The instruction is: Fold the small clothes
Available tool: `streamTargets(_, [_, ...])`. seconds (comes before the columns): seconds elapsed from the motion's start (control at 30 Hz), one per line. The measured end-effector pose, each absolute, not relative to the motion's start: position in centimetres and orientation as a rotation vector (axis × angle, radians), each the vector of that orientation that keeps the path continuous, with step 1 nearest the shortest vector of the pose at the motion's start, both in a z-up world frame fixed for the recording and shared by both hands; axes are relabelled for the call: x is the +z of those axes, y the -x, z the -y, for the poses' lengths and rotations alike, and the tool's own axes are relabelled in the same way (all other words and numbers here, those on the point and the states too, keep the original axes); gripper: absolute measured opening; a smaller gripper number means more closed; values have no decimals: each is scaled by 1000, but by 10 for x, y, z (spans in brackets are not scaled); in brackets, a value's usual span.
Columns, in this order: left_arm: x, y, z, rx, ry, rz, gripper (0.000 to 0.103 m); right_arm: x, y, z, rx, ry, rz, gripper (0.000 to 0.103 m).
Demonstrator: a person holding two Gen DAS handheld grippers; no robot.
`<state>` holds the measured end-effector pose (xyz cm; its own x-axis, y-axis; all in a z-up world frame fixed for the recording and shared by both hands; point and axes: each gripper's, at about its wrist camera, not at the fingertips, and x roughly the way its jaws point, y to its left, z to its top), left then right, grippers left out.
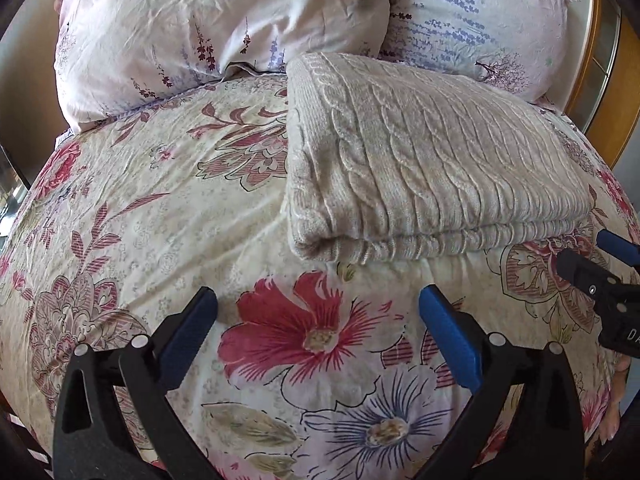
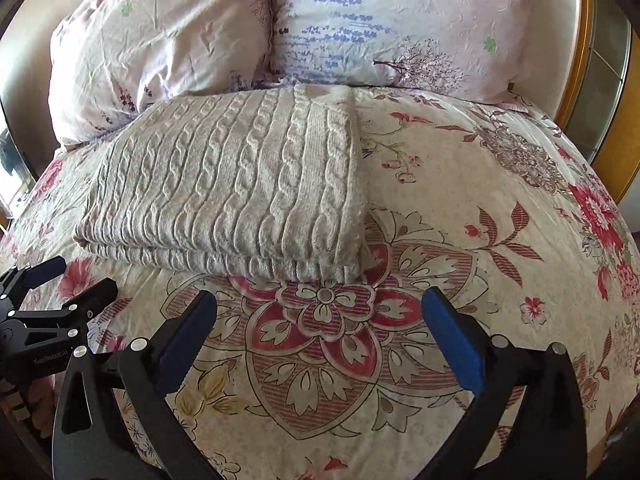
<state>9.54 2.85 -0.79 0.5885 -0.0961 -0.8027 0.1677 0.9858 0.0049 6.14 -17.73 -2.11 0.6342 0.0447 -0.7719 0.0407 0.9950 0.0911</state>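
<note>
A cream cable-knit sweater [image 1: 420,164] lies folded in a flat rectangle on the floral bedspread [image 1: 160,220]; it also shows in the right wrist view [image 2: 240,184]. My left gripper [image 1: 318,304] is open and empty, hovering over the bedspread just in front of the sweater's near-left corner. My right gripper [image 2: 320,308] is open and empty, just in front of the sweater's near-right corner. The right gripper shows at the right edge of the left wrist view [image 1: 600,272], and the left gripper shows at the left edge of the right wrist view [image 2: 60,288].
Two pale floral pillows [image 1: 220,20] [image 2: 400,20] lean behind the sweater at the head of the bed. A wooden headboard frame [image 2: 584,60] runs along the right. The bedspread stretches to the right in the right wrist view [image 2: 500,240].
</note>
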Motion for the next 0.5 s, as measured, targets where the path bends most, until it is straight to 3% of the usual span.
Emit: streamTargets(0.5, [-9,-96,-28,-152,-86,-925,101,-31,-66,165,15,-52,-948,102])
